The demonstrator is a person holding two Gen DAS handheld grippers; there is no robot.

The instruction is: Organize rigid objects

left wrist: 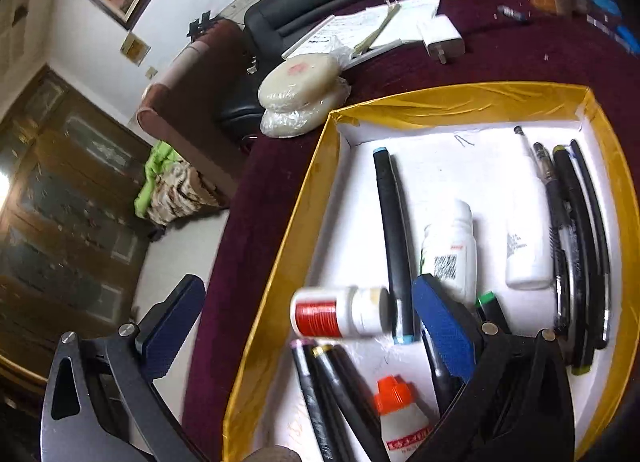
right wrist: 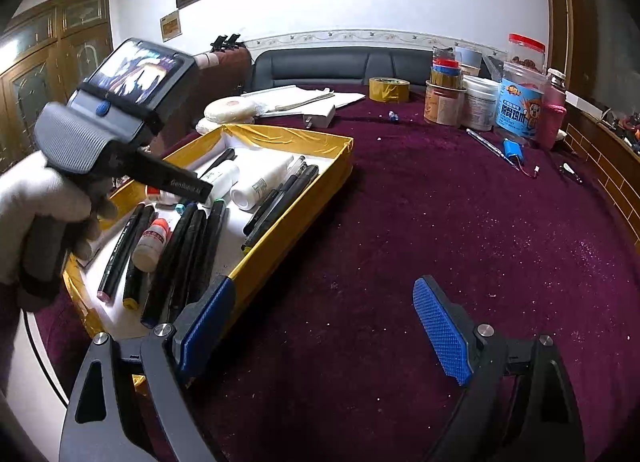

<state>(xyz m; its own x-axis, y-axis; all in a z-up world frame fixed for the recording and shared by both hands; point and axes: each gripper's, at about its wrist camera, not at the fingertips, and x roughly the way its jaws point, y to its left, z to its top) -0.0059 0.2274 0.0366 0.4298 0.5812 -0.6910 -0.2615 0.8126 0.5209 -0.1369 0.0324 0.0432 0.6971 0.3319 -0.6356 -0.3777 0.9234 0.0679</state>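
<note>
Left claw [left wrist: 296, 326] hangs with jaws spread wide over the near-left corner of the yellow-rimmed tray [left wrist: 280, 246], gripping nothing; a small red-labelled white bottle [left wrist: 340, 312] sits between the blue pads, blurred, lying on its side, apparently free of both pads, though I cannot tell for certain. Judged light, rigid plastic, smooth and round, so likely to roll or slip; best taken across the labelled body, not the narrower cap end. At 12 o'clock from it lies a long black marker [left wrist: 394, 246]; at 1 o'clock a white pill bottle [left wrist: 450, 250]; at 5 o'clock an orange-capped bottle [left wrist: 400, 414]. More pens [left wrist: 576, 246] line the tray's far right wall. Right claw [right wrist: 320, 334] is open and empty, hovering over the maroon desk [right wrist: 440, 222] just beside the tray's outer wall.
</note>
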